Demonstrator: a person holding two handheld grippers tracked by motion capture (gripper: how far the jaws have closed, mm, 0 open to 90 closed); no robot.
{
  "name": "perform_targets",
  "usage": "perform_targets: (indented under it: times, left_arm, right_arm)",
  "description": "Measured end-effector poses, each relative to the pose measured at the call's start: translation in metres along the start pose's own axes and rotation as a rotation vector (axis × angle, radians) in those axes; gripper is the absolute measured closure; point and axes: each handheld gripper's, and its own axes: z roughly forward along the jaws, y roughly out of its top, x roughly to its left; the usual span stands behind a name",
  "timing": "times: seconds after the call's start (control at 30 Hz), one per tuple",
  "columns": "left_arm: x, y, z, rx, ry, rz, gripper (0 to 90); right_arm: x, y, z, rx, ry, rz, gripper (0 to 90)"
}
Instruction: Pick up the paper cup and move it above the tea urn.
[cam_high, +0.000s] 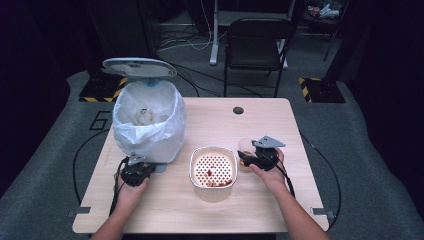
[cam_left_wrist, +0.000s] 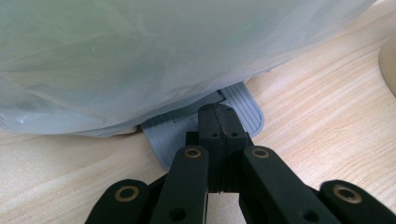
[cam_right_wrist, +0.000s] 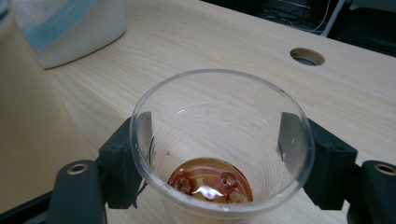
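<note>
Figure: two-handed kitchen-waste work at a pale wooden bench (cam_high: 165, 210). My right gripper (cam_right_wrist: 219, 149) is clamped on a clear plastic cup (cam_right_wrist: 219, 140), its jaws bearing on the cup's opposite walls just under the rim; the cup sits upright at the right of the bench, just right of a cream, rounded-square strainer bowl with a perforated insert (cam_high: 213, 167). A shallow pool of brownish liquid with red chilli rings and scraps lies in the cup's bottom. My left gripper (cam_left_wrist: 219, 123) has its jaws together, nothing between them, the tips resting on the grey ribbed foot pedal (cam_left_wrist: 245, 109) of a white lidded bin lined with a translucent plastic bag (cam_high: 147, 122) at the near left. Risks, as I judge them: the thin cup wall could buckle under too firm a squeeze or slide out under too light a one; tipping the cup short of the strainer bowl would put liquid on the bench; and if my left gripper slips off the pedal, the bin's grey oval lid (cam_high: 139, 66), which stands raised, may drop. Comparison of views: the right gripper view gives the cup's contents and the jaw contact, which the high view renders too small to read; the left gripper view gives the pedal contact, hidden under the bag's bulge from above; the high view alone gives the raised lid, the red scraps in the strainer, and the spacing of bin, bowl and cup.
</note>
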Motion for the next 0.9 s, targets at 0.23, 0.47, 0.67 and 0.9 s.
perform_targets:
  times: [0.23, 0.47, 0.67, 0.9]
  left_arm:
    - [0.000, 0.000, 0.000, 0.004, 0.000, 0.004, 90.0]
    - [0.000, 0.000, 0.000, 0.001, -0.001, -0.003, 90.0]
    - [0.000, 0.000, 0.000, 0.000, -0.001, -0.005, 90.0]
    - [0.000, 0.000, 0.000, 0.004, 0.001, 0.001, 90.0]
  right_arm:
    - [-0.004, -0.008, -0.001, 0.019, 0.015, 0.029, 23.3]
    - [0.000, -0.011, 0.002, 0.028, 0.009, 0.021, 27.1]
    - [-0.001, -0.014, 0.001, 0.014, 0.014, 0.023, 29.8]
    - [-0.002, -0.014, -0.002, -0.006, 0.018, 0.019, 36.8]
